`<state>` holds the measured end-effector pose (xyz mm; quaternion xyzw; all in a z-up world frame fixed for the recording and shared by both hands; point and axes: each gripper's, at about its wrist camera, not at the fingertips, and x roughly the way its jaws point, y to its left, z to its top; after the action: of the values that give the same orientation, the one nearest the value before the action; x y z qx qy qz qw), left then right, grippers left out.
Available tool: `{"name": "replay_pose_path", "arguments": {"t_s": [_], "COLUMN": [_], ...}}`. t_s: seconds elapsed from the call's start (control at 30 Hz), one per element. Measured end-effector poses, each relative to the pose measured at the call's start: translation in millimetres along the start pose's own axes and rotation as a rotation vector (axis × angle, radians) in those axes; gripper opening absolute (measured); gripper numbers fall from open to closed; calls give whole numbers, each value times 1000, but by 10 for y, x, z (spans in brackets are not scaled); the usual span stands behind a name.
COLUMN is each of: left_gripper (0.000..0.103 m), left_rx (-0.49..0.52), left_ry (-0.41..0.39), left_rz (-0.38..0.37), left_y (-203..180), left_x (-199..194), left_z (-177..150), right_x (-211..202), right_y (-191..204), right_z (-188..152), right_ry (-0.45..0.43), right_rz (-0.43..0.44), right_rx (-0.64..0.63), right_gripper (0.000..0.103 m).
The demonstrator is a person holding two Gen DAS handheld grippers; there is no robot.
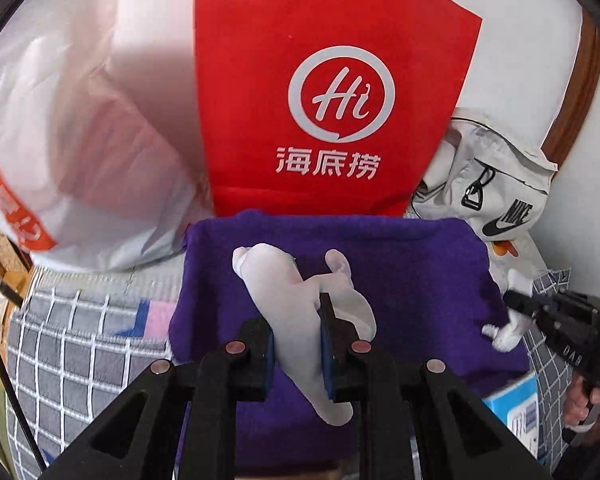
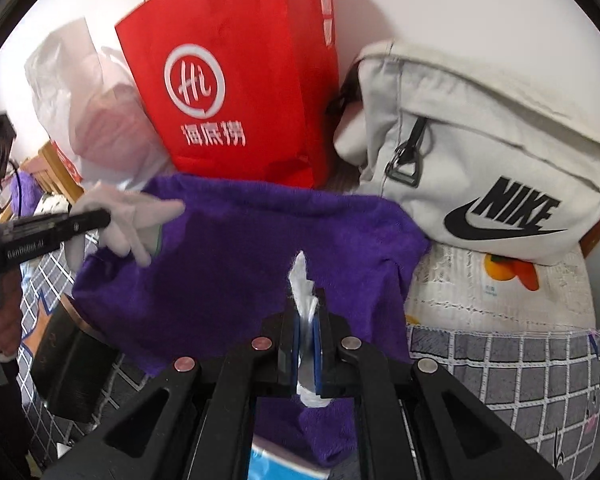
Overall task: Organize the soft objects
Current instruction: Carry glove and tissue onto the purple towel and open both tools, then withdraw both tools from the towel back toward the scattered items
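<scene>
A purple towel lies spread on the bed; it also shows in the right wrist view. My left gripper is shut on a white sock held just above the towel's middle. The same gripper and sock show at the left of the right wrist view, over the towel's left corner. My right gripper is shut on a second white sock above the towel's near edge. It shows at the right of the left wrist view with its sock.
A red Haidilao bag stands behind the towel against the wall, with a white plastic bag to its left and a cream Nike bag to its right. A blue box lies under the towel's near right corner. A grey checked bedsheet surrounds it.
</scene>
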<state>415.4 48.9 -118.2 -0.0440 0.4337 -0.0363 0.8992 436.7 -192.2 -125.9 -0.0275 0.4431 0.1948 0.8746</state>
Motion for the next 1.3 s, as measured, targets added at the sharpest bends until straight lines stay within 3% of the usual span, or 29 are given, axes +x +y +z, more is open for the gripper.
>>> {"name": "replay_pose_path", "arguments": {"t_s": [0.17,0.47,0.6,0.63,0.67,0.73,0.8,0.9,1.3], "left_gripper": [18,21,31,39,44,68,70,75,75], "left_rx": [10,39,24,15,4,-12,-5,10,-15], "left_ry": [12,66,101,116,130,147,135,127,15], "left_rz": [-45,-8,-13,-18,-22,-22,3,20,42], "left_y": [-20,47,78,100,117,149,154,137,246], "left_x": [215,504,600,622,640,645,595,497,-386], "left_z": [105,150,156,154,150,136,122,101,-89], "right_x": [225,409,461,481,490,467,404,311,-429], "right_y": [-2,-40,-45,-52,-52,-51,-51,-49,123], "right_z": [-21,-44,-40,-34,-28,-27,-18,16,-18], "right_ry": [57,100,115,121,122,107,80,62,-49], "right_rz": [16,24,22,26,25,12,1,-2,-52], "right_rx": [-14,-28,-29,-25,-21,-24,-27,-17,3], "right_gripper": [6,7,8,16,29,52,65,71,75]}}
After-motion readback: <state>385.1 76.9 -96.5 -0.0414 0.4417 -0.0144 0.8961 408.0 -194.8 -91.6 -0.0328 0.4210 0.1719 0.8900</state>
